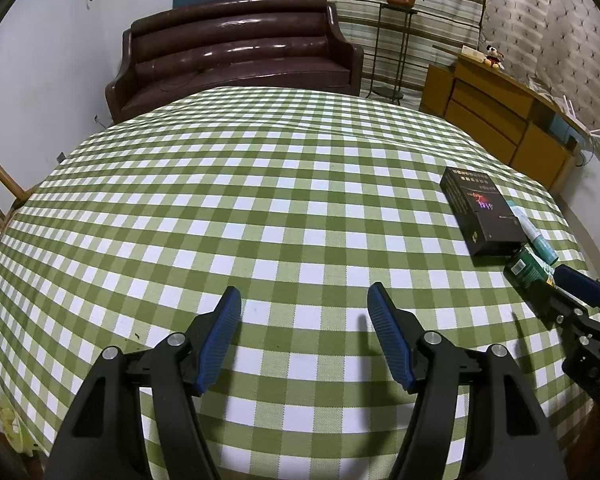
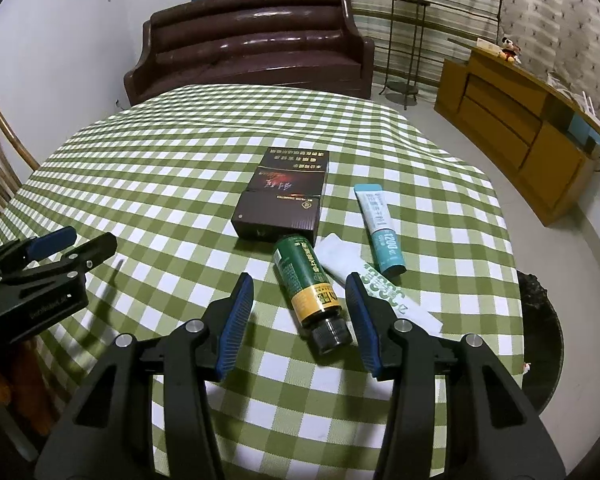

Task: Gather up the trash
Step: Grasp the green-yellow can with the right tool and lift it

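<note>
A green bottle (image 2: 305,268) with a yellow label and a black cap lies on the checked tablecloth (image 2: 172,168), cap towards me. My right gripper (image 2: 300,280) is open with its blue pads either side of the bottle; a gap shows on the left side. Behind the bottle lies a dark flat box (image 2: 280,204). To its right are a white paper wrapper (image 2: 340,258) and a teal tube (image 2: 382,228). My left gripper (image 1: 304,296) is open over bare cloth, well left of the box (image 1: 484,216) and bottle (image 1: 528,268).
A black bin (image 2: 540,320) stands below the table's right edge. A brown sofa (image 2: 252,40) sits beyond the far edge, with a wooden cabinet (image 2: 520,128) at the right and a wooden chair (image 2: 0,168) at the left. The left gripper (image 2: 72,240) shows at the left.
</note>
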The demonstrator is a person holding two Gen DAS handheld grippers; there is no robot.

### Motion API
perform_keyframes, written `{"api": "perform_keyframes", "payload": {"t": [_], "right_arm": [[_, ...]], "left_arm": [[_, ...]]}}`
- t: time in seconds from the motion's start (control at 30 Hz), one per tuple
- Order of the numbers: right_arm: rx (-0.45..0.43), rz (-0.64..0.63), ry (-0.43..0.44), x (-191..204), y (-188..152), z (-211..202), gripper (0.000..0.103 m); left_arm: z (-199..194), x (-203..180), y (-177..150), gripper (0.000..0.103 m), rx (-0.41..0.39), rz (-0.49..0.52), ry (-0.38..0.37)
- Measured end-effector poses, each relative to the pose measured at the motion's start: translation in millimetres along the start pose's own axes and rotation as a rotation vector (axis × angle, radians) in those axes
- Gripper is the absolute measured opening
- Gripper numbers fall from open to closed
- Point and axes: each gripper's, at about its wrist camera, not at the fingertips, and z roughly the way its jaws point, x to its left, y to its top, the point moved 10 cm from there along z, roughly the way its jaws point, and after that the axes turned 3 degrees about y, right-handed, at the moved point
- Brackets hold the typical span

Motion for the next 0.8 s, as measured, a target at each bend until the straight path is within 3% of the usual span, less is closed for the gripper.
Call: {"api": "perform_keyframes", "payload": {"t": [0.1, 0.2, 0.8], "right_arm": [[0.01, -0.012, 0.002, 3, 0, 4, 0.034], [0.018, -0.017, 0.006, 6, 0, 8, 0.03], [0.052, -0.051, 0.042, 20, 1, 20, 0.031]], "left_arm": [[0, 0, 0, 0.064, 0.0, -0.001, 0.001], [1, 1, 0, 0.064, 0.001, 0.0, -0.001], [3, 2, 0, 0.065, 0.009, 0.004, -0.007]]}}
